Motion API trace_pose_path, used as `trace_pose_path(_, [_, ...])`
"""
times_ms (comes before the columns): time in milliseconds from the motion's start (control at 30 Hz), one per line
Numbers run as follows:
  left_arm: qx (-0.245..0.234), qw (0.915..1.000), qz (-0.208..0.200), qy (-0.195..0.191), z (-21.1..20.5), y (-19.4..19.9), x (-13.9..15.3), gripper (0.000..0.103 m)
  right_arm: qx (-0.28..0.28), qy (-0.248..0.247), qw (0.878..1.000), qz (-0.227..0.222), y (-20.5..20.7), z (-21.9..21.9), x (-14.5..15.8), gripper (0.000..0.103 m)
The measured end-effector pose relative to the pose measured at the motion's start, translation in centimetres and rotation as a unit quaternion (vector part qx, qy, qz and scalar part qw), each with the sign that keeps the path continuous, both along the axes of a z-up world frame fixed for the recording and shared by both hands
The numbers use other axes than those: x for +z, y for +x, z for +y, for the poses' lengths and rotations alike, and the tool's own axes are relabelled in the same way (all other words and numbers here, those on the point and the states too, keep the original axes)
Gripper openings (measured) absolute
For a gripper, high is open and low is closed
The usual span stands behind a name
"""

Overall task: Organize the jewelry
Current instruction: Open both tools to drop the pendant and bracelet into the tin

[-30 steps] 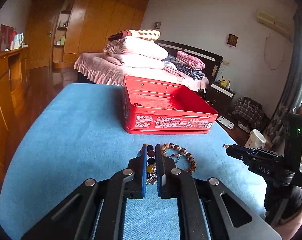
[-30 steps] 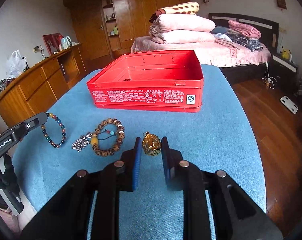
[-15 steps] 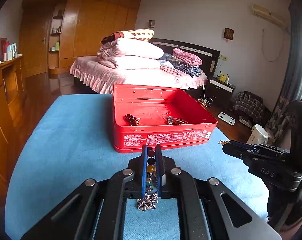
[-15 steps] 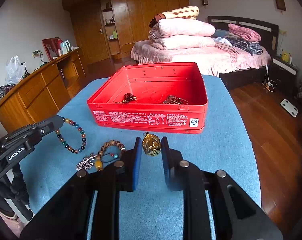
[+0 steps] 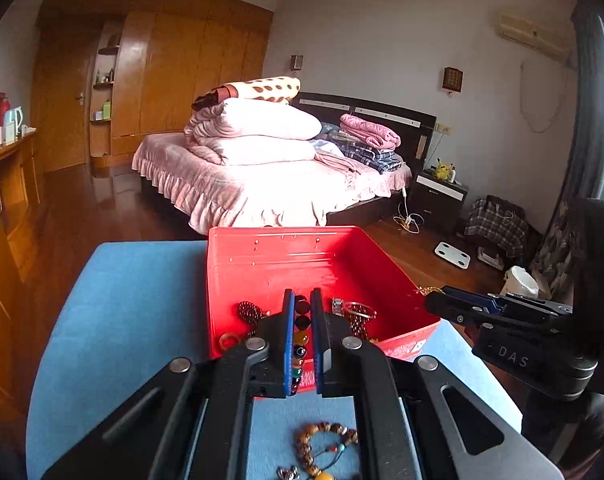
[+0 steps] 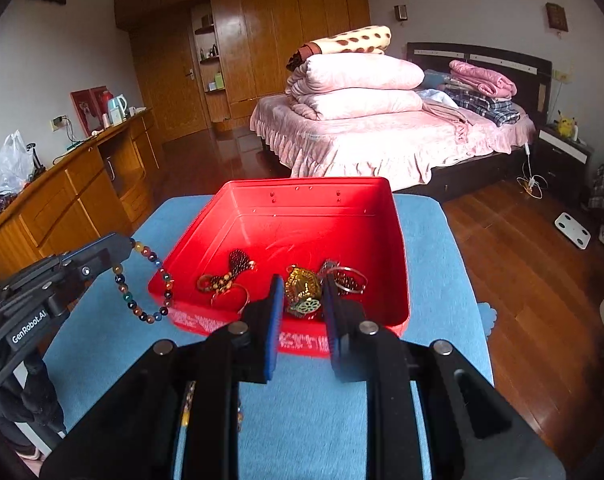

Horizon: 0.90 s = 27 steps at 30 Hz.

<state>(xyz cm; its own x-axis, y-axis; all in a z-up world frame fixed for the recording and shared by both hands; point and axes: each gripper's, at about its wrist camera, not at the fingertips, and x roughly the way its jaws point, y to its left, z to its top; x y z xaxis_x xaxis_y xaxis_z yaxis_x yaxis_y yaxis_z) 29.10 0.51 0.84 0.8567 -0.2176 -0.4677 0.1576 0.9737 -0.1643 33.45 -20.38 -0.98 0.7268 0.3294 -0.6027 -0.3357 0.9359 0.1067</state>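
Left wrist view: left claw [image 5: 301,312] clamped on multicoloured bead bracelet [image 5: 300,330], above red tin's [image 5: 285,252] near edge. Right claw [image 6: 302,294] gripping gold filigree pendant [image 6: 299,288] over tin; wooden bead bracelet [image 5: 326,446] on blue counter [image 5: 141,300].

Left gripper [image 5: 300,320]: pointed forward and downward, jaws clamped on multicoloured bead bracelet [image 6: 141,280], loop hung below tips. Seen from right wrist view at 9 o'clock, tips directed toward 2 o'clock. Dark-gloved hand [image 6: 25,392] wrapped round its handle below.

Right gripper [image 6: 300,300]: pitched downward, jaws pressed on gold ornament [image 6: 299,290]. Seen from left wrist view at 3 o'clock, tips directed toward 9 o'clock.
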Motion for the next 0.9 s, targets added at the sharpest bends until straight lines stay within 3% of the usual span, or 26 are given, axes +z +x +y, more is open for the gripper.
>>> trace_pose_path(367, [0.005, 0.9997, -0.007, -0.022, 1.4, 7.0, -1.5, 0.008, -0.022, -0.011, 0.999, 0.047, 7.8, 1.4, -2.9, 0.019])
trace_pose_path(633, [0.004, 0.9993, 0.032, -0.02, 1.0, 9.8, -4.3, 0.008, -0.025, -0.026, 0.997, 0.063, 9.1, 2.6, -4.7, 0.019])
trace_pose_path(900, [0.012, 0.9993, 0.034, -0.009, 0.6, 10.1, -4.1, 0.012, -0.023, -0.032, 0.997, 0.06, 9.2, 2.9, -4.8, 0.02])
